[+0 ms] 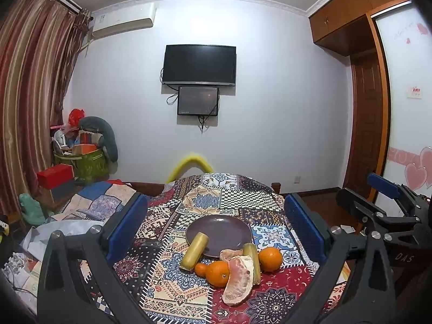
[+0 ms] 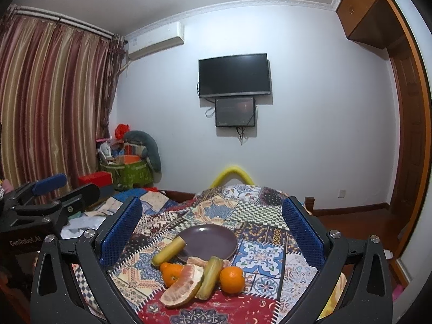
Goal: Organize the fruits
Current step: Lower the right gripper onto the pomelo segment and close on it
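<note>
Both my tongs hung wide open and empty, left gripper (image 1: 213,226) and right gripper (image 2: 212,229). The fruit pile (image 2: 199,278) lay dead ahead, just short of the plate (image 2: 213,239); the pomelo wedge (image 2: 182,287) was nearest, its long axis angled away rightward.

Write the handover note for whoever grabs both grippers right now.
Left gripper: open, empty, above the cloth.
Right gripper: open, empty, alongside it.
Purple plate: holds no fruit; one sugarcane piece leans on its near rim.
In front of the plate on the patchwork cloth: a second sugarcane piece, three oranges, a big pomelo segment and a smaller one, all bunched together.
Done: nothing sorted yet.
Left: every fruit; probably goes onto the plate.
</note>
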`<state>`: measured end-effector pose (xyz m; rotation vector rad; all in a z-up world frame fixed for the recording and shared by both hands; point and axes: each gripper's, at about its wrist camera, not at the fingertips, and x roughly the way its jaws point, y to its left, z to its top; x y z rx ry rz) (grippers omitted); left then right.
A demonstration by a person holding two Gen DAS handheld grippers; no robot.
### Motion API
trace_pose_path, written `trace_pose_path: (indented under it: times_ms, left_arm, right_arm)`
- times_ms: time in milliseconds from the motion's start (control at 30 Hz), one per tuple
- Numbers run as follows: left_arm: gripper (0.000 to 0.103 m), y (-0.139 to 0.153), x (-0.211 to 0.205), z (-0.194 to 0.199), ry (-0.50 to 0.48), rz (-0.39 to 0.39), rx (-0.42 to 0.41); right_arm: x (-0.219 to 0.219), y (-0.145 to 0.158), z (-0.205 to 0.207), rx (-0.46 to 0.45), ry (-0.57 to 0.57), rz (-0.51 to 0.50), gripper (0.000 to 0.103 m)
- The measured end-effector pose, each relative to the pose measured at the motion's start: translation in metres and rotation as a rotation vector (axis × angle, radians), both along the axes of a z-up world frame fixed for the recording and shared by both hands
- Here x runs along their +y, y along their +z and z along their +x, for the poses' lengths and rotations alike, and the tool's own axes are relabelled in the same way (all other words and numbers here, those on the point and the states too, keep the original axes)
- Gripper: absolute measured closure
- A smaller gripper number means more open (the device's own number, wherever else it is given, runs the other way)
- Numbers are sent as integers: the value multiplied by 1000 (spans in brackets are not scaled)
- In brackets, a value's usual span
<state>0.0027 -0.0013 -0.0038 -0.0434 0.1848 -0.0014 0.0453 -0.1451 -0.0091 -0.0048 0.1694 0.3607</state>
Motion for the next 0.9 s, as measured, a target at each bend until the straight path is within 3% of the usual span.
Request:
trace_pose_path:
  times_ms: [167,267,400,567,667,900]
  left_arm:
    - [0,-14,8,11,18,5,49]
    - [2,-25,16,21,12,-11,106]
    - [12,-45,30,36,19,-26,194]
    - [17,-70,43,51,37,-35,278]
    - [21,-85,47,59,44,-25,317]
    - [45,-117,58,78,27,-28,425]
  right_arm:
    - [3,-16,16,80,3,-22,0]
    - [10,-33,28,134,1,-88,0]
    - [18,-57,41,217,12,-129,0]
    - [20,-85,60,349,32,-126,1]
    - [23,-101,70,424,49,-138,12]
    - [39,-132,88,574,123,-134,41]
